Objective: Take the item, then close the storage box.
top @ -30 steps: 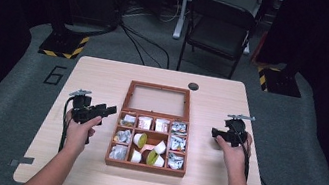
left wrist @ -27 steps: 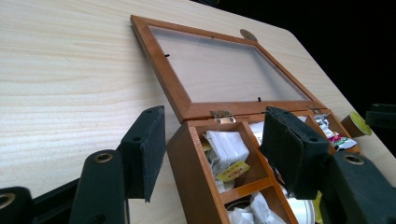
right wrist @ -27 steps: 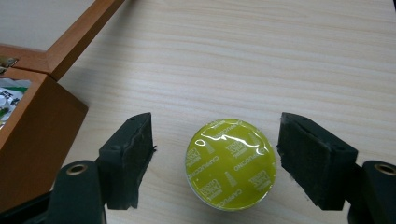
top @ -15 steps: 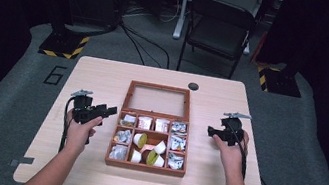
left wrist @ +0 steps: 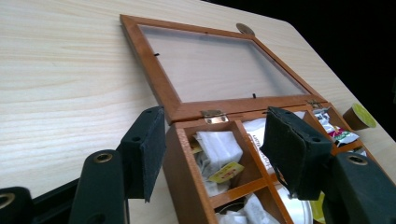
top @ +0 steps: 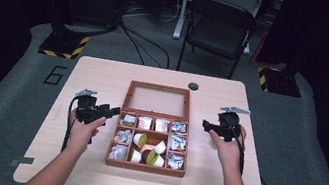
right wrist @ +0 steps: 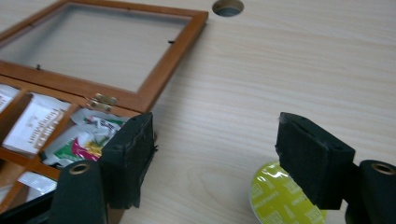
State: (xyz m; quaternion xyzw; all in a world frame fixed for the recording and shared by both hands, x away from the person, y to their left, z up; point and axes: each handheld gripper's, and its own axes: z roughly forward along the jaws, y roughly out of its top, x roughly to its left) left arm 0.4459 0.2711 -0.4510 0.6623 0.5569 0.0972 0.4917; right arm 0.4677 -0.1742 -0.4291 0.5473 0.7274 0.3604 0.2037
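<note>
- At table centre, the wooden box [top: 145, 165] lies open, holding packets and pods.
- Left gripper [top: 110, 110], at nine o'clock, gapes empty.
- Right gripper [top: 206, 125], at three o'clock, jaws just narrowing, grips nothing above a green-lidded pod [right wrist: 275, 198].

"6" painted on the floor mat [top: 54, 75], just left of the table [top: 105, 70]. Print on a white packet [right wrist: 35, 122] in the box [right wrist: 154, 86] and on the green capsule lid [right wrist: 280, 200] is too blurred to read.
</note>
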